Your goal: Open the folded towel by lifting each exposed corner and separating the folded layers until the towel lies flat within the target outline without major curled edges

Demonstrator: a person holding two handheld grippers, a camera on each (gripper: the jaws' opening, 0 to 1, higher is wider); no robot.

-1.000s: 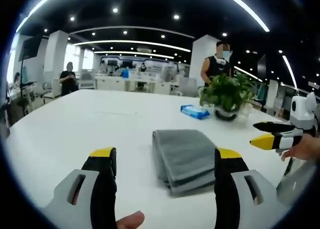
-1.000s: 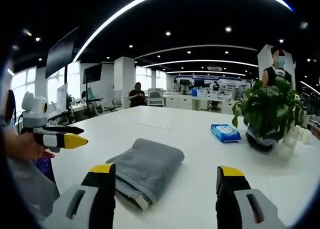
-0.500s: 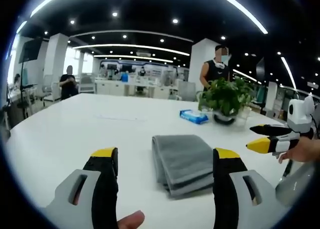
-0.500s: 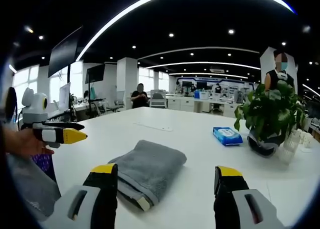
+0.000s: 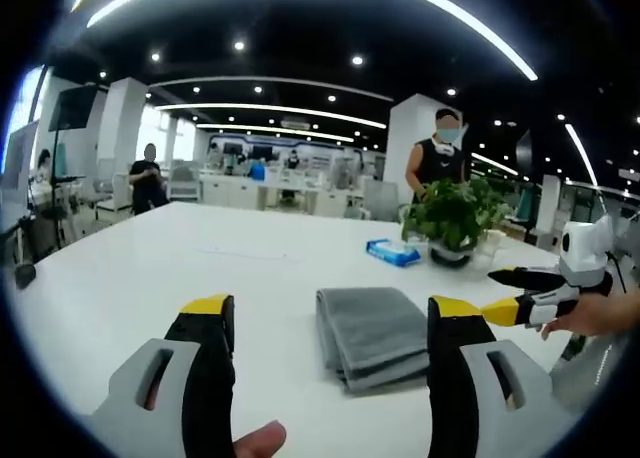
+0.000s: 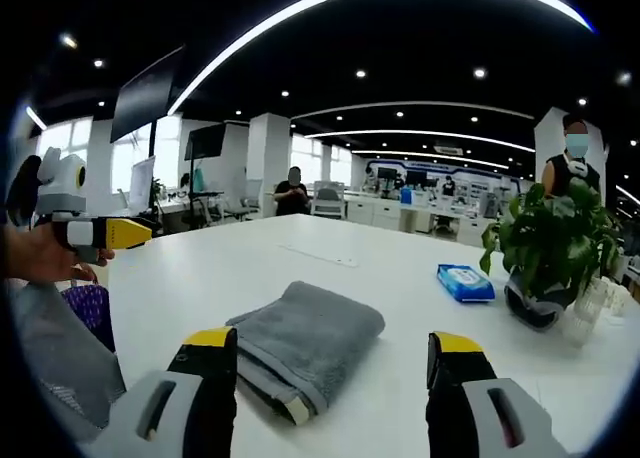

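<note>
Several soft, limp layers make up the folded towel point(image 5: 378, 335), best pinched at a near corner point(image 6: 293, 406); left gripper point(image 5: 333, 323) and right gripper point(image 6: 332, 350) both gape empty.

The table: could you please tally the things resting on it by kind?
Towel: 1
Wipes pack: 1
Potted plant: 1
Total: 3

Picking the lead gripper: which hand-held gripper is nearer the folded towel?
Hard to call; roughly equal. The left hand-held gripper faces the grey folded towel between its jaws; the right hand-held gripper has it near its left jaw. Both open, neither touching.
</note>
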